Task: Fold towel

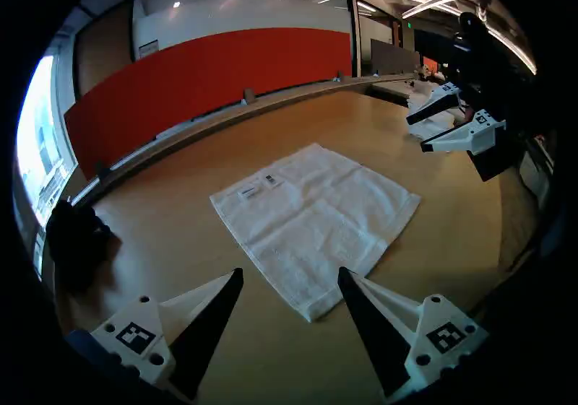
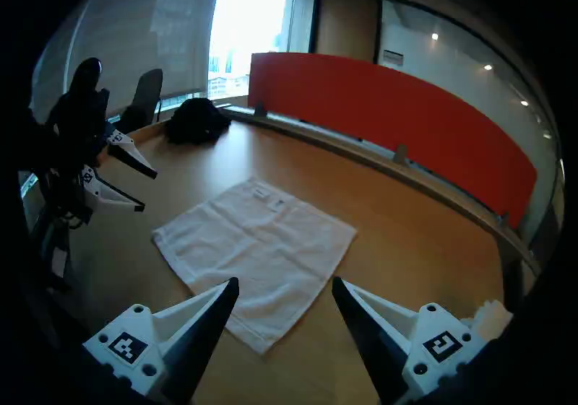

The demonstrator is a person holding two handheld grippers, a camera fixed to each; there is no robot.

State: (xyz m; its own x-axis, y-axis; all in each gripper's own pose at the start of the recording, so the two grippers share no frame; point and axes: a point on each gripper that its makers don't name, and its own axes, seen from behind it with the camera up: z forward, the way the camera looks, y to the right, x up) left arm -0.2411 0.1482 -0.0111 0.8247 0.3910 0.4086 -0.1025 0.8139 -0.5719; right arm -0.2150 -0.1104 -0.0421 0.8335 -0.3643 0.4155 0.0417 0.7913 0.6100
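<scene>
Left gripper view, towel (image 1: 314,221), table (image 1: 173,224), red wall (image 1: 217,73)

A long wooden table (image 1: 159,221) fronts a red partition (image 1: 217,73), a bright window (image 2: 246,29) and what may be chairs (image 2: 148,91)

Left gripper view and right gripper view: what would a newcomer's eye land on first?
A white towel lies spread flat in the middle of the wooden table. Behind the table runs a long red panel. The left hand-held gripper and right hand-held gripper, both open, point toward the towel, and a black bag sits near the table's edge.
</scene>
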